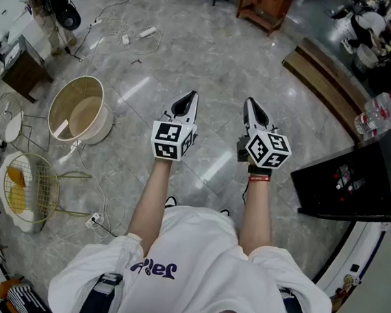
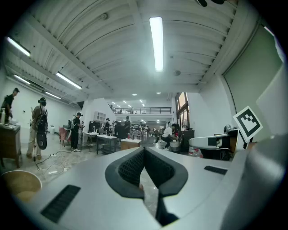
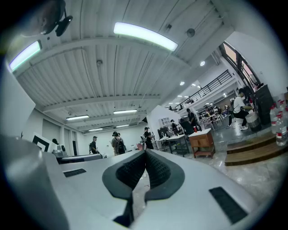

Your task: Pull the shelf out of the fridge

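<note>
No fridge or shelf can be made out for certain in any view. In the head view my left gripper (image 1: 185, 103) and my right gripper (image 1: 252, 110) are held side by side, level, over the grey marble floor in front of the person's body. Both are shut, with the tips touching and nothing between them. In the left gripper view the dark pads (image 2: 128, 168) meet at the tip, and the left gripper (image 2: 144, 152) faces a wide hall with people and tables. The right gripper (image 3: 145, 153) faces the same hall, pads together and nothing held.
A black cabinet (image 1: 358, 178) stands low at the right. A round beige tub (image 1: 79, 110) and a yellow wire basket (image 1: 31, 188) sit on the left. Cables (image 1: 124, 35) trail across the far floor. A wooden table (image 1: 265, 4), a wooden step (image 1: 327, 79) and water bottles (image 1: 378, 111) lie farther off.
</note>
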A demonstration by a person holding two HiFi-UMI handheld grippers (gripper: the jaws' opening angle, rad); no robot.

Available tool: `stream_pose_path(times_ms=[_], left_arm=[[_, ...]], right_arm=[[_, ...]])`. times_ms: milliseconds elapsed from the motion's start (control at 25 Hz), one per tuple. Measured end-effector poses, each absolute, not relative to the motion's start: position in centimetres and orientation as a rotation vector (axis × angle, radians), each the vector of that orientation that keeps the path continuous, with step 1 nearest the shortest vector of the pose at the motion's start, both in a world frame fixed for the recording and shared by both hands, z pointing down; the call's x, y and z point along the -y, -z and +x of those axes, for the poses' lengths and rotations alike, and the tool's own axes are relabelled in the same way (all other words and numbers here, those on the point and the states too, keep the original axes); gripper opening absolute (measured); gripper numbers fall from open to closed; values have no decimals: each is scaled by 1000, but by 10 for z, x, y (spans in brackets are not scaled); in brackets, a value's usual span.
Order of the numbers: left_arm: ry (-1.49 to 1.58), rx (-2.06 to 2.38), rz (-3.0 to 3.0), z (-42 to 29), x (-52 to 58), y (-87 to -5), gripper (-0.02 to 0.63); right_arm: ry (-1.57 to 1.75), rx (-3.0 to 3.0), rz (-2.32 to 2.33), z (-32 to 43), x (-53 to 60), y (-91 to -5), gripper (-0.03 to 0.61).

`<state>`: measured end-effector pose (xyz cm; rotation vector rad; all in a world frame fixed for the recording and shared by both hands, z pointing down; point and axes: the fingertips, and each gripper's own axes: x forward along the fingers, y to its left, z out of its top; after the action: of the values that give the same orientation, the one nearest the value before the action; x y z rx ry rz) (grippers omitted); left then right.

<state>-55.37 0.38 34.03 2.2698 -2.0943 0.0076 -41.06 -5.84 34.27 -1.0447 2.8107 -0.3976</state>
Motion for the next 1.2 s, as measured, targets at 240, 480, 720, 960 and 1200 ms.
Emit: stream_pose_path(times_ms=[240,480,720,960,1200], left_arm=[[-24,2050,2299,-502,7,-337,17],[-14,1965,2354,-430,33,-345,17],[-12,1809,2453,-320,65,-351,17],[-64,1605,2592,-207,84,-356,17],[-115,1378,2725,-123,96,-359,17]], right_arm=[[398,-2778,-1025,-365,61,-332,15],[290,-2785,-1162,-295,73,-340,15],[336,-2696,-1300,-184,87,-346,15],[375,-2561,-1497,-75,89,-359,15],[400,-2377,-1689,14,81,-367,15]])
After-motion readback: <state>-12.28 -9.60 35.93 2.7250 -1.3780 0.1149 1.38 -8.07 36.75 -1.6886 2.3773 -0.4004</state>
